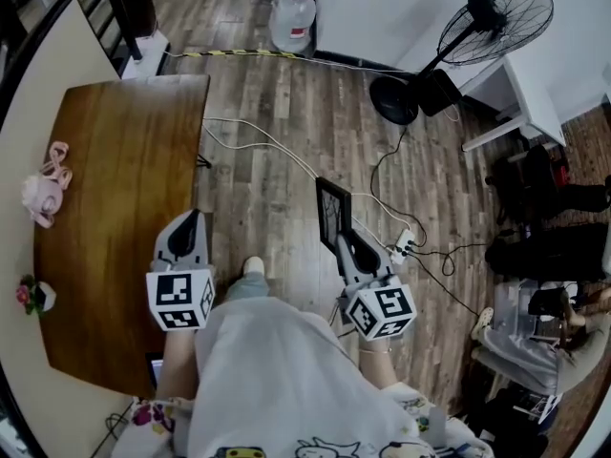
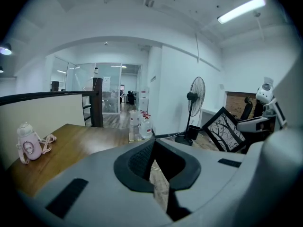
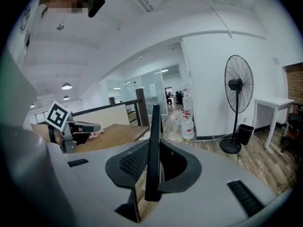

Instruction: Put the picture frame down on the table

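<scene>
right gripper (image 1: 338, 243) clamped on the picture frame (image 1: 332, 208); in the right gripper view the frame (image 3: 154, 126) stands edge-on between the two pads, which press on it from both sides, the lower edge seated in the right gripper (image 3: 150, 161)

frame held upright in the air over the wood-plank floor (image 1: 277, 113), to the right of the table (image 1: 124, 151) and apart from it, not on the tabletop

from the left gripper view the frame's face (image 2: 223, 130) shows a dark border round a pale print of bare branches, tilted

left gripper (image 1: 189, 219) has its jaws drawn together, tips meeting, nothing between them in the left gripper view (image 2: 153, 144); it sits just over the table's right edge, level with the right gripper and well apart from it

the table is brown wood, along the left of the head view against a pale partition; a pink bottle (image 1: 42, 195) with a strap lies near its far left side, the same bottle (image 2: 27, 143) standing in the left gripper view

beyond the grippers: standing fan (image 1: 477, 36), water jugs (image 1: 292, 12) by a white wall, a power strip (image 1: 403, 246) with cables trailing over the floor

the person's pale top fills the bottom of the head view
</scene>
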Demonstrator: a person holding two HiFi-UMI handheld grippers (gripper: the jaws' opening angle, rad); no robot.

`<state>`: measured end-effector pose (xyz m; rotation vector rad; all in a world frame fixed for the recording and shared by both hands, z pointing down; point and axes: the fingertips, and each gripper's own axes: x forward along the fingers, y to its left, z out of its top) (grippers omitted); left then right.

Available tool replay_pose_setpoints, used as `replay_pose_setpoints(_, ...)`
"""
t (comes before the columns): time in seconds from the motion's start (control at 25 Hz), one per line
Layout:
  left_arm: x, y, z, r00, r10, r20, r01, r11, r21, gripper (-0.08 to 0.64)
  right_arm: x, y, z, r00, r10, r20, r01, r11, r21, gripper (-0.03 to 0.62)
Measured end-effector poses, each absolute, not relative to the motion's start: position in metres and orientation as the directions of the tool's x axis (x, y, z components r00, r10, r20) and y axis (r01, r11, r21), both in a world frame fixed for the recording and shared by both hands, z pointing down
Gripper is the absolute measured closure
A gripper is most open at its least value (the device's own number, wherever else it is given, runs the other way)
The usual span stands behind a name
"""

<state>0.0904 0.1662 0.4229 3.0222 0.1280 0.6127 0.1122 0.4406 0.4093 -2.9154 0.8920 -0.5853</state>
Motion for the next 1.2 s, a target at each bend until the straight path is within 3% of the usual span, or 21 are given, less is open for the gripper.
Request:
replay_pose_setpoints(0.8,0.077,0.05,0.428,0.922,-0.121,0.368,-0.182,-0.974,0.136,0.557,0.174,0.272,0.394,0.553,-0.754,0.354,-0.779,-0.619,-0.102,0.531)
replay_pose_setpoints(1.2,0.05,-0.015,0.432,0.814,-0.415,0.406,-0.5,-0.856,0.129,0.557,0.222,0.155,0.397,0.25,-0.895,0.37,-0.941,-0.315,-0.126,0.531)
